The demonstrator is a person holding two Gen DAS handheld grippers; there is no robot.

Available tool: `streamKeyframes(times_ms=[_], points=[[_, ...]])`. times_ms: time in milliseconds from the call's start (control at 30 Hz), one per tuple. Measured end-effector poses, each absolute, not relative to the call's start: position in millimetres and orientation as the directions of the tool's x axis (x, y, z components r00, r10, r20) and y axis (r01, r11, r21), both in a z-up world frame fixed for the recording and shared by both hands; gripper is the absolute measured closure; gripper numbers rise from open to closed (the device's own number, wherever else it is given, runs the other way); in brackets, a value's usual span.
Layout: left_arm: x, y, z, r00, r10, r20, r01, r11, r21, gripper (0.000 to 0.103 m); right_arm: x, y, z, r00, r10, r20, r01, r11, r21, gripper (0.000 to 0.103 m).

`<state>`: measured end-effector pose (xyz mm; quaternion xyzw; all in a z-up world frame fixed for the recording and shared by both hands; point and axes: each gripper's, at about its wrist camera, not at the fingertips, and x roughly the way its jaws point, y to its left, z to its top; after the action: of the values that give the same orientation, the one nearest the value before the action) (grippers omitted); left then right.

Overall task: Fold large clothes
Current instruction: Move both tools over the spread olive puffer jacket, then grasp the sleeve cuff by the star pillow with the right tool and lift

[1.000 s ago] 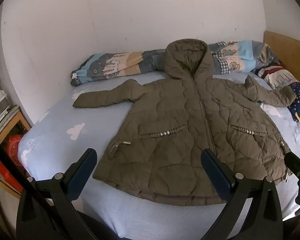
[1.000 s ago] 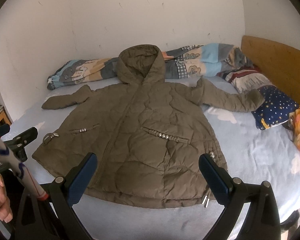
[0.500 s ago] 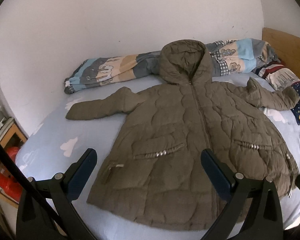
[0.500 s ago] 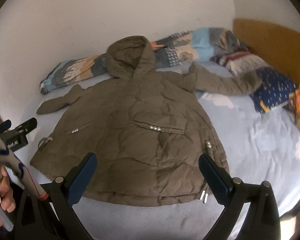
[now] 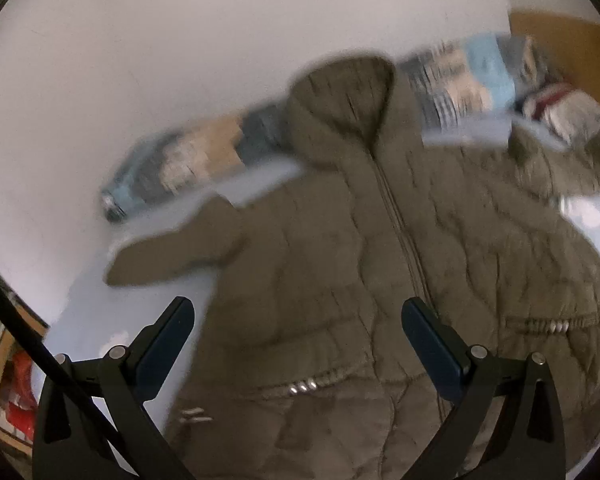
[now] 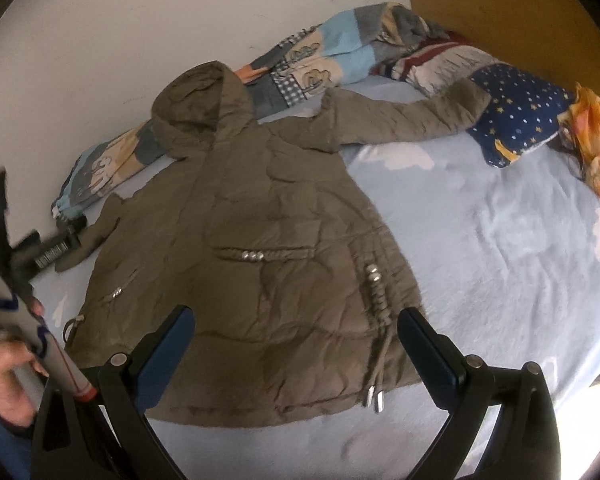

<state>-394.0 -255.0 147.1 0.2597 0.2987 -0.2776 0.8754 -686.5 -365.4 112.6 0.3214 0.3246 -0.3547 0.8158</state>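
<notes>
The coat [image 6: 236, 240] lies flat, front up, on the bed [image 6: 500, 240] ahead of both grippers, left gripper [image 5: 296, 336] and right gripper [image 6: 296, 340], whose fingers stand apart and empty, probably ready to take a sleeve.

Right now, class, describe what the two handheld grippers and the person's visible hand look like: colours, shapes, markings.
Each gripper, left gripper and right gripper, has a black angular frame, silver pivot bolts and two flat dark-blue finger pads. In the right wrist view, the left gripper's side carries a white-lettered label, and the hand grips a pale handle with blue markings and a red band. No sleeve is clearly visible.
</notes>
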Motion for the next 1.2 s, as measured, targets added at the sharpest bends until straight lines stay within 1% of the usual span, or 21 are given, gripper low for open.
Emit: streamKeyframes(times_ms=[33, 167, 367, 533, 600, 733, 800, 833, 867, 933, 1067, 1200], points=[[-387, -258, 143, 0.645, -0.324, -0.692, 0.65, 0.709, 0.274, 0.0, -688, -372, 112, 0.542, -0.365, -0.757, 0.786, 0.537, 0.305, 0.0], [-368, -266, 132, 0.65, -0.281, -0.706, 0.635, 0.711, 0.301, 0.0, -699, -412, 112, 0.552, -0.347, -0.758, 0.795, 0.493, 0.354, 0.0], [-349, -272, 124, 0.616, -0.269, -0.74, 0.633, 0.729, 0.262, 0.0, -731, -508, 112, 0.57, -0.357, -0.74, 0.817, 0.346, 0.462, 0.0], [-341, -272, 123, 0.591, -0.289, -0.753, 0.642, 0.734, 0.222, 0.0, -755, -599, 106, 0.539, -0.385, -0.749, 0.842, 0.24, 0.483, 0.003], [-340, -273, 122, 0.598, -0.296, -0.745, 0.645, 0.729, 0.228, 0.0, -763, -631, 109, 0.527, -0.406, -0.747, 0.849, 0.209, 0.485, 0.01], [-336, -271, 121, 0.613, -0.304, -0.729, 0.645, 0.726, 0.239, 0.0, -778, -692, 105, 0.516, -0.448, -0.73, 0.844, 0.118, 0.524, 0.018], [-334, -270, 122, 0.615, -0.309, -0.726, 0.644, 0.727, 0.236, 0.0, -782, -719, 99, 0.493, -0.472, -0.73, 0.85, 0.082, 0.521, 0.032], [-333, -269, 122, 0.62, -0.311, -0.72, 0.643, 0.728, 0.238, 0.0, -784, -733, 95, 0.486, -0.485, -0.727, 0.85, 0.068, 0.523, 0.037], [-331, -267, 122, 0.626, -0.311, -0.715, 0.64, 0.729, 0.243, 0.0, -786, -745, 91, 0.482, -0.492, -0.725, 0.848, 0.055, 0.527, 0.043], [-328, -267, 122, 0.637, -0.303, -0.709, 0.628, 0.736, 0.251, 0.0, -790, -769, 78, 0.469, -0.501, -0.728, 0.848, 0.027, 0.529, 0.044], [-318, -265, 117, 0.628, -0.287, -0.723, 0.617, 0.751, 0.237, 0.0, -795, -804, 58, 0.465, -0.516, -0.719, 0.84, 0.001, 0.543, 0.044], [-313, -267, 109, 0.617, -0.265, -0.741, 0.612, 0.753, 0.241, 0.0, -790, -827, 42, 0.466, -0.514, -0.72, 0.841, 0.007, 0.54, 0.049]])
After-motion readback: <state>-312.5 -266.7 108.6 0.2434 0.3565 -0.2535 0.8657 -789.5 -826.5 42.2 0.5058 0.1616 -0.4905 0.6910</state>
